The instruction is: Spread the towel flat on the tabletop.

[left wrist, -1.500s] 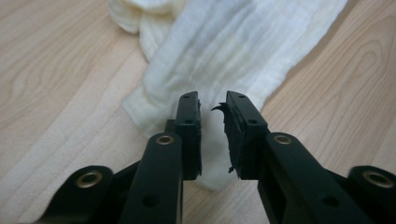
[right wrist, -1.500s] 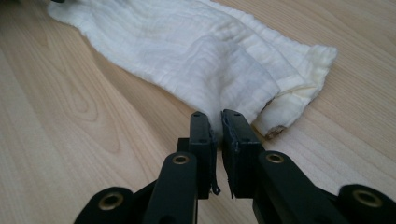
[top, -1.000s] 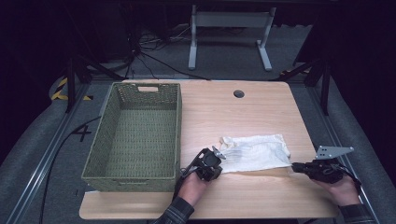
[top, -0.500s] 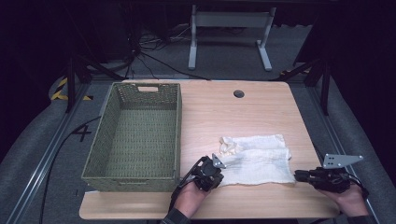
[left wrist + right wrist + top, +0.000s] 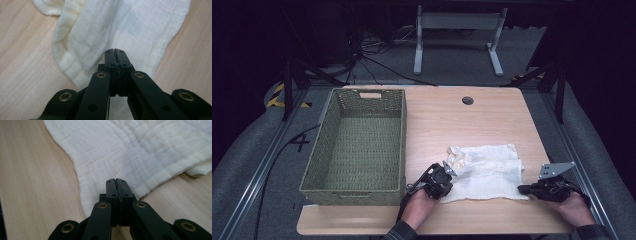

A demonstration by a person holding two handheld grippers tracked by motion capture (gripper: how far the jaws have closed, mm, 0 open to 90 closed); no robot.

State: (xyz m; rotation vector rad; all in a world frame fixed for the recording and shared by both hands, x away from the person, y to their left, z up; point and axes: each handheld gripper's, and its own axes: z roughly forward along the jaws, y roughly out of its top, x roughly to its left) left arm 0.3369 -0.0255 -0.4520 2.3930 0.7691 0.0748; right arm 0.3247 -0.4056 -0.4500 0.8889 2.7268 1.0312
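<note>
A white muslin cloth (image 5: 486, 172) is lying at the table's (image 5: 492, 115) five o'clock. The left gripper (image 5: 446, 176) and right gripper (image 5: 523, 189) are pinching its near corners, jaws clenched, seemingly readying a fold.

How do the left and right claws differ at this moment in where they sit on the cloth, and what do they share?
The left claw sits at the white cloth's near left corner, close to the green basket; the right claw sits at the near right corner, by the table's right edge. A grey plate stands plainly above the right one; the left one's is less conspicuous. Both have their jaws pressed together, seemingly pinching the cloth's edge.
</note>
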